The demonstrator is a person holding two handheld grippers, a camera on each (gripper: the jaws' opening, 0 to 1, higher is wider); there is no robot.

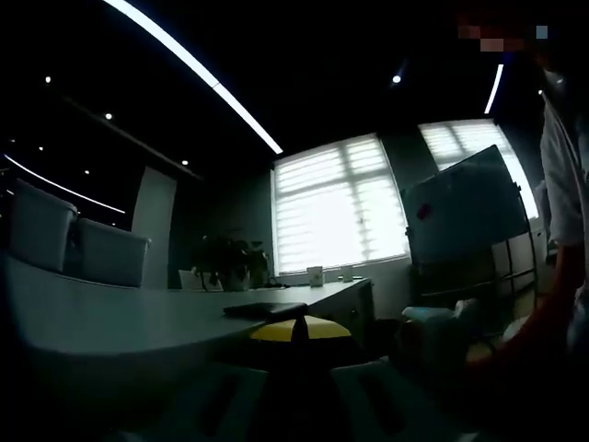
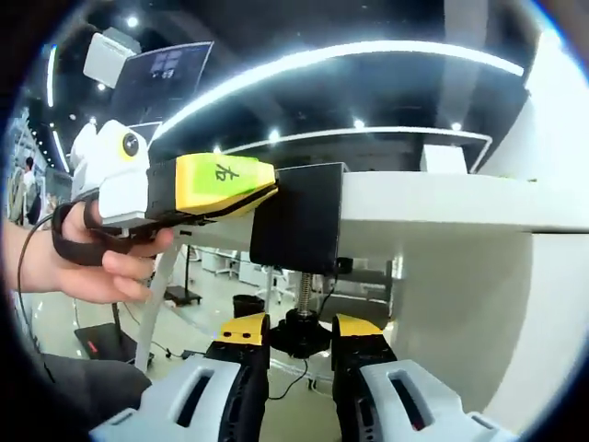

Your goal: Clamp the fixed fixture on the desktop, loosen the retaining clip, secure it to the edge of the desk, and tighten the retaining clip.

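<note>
A: While the right gripper view looks up from under the desk, what do you make of the clamp?

B: It's a black bracket wrapped round the desk edge, with a threaded screw running down to a round black knob. The right gripper has its yellow-tipped jaws on either side of that knob, closed on it as far as I can tell.

A: And the other tool?

B: It comes in from the left of that view: the left gripper, yellow-jawed, held in a person's hand, its tips meeting the upper side of the clamp at the desk's top. Whether they pinch it or just touch I cannot tell; the bracket hides the tips.

A: Does the left gripper view help?

B: Not much. It's dark. It looks along the desk top, with the clamp showing as a flat dark slab on the surface and a yellow jaw tip just under it. The jaws below are murky shapes.

A: Anything else there?

B: Bright blinds on windows, a whiteboard, chairs beyond the desk, a plant, ceiling light strips. A person's arm sits at the right.
</note>
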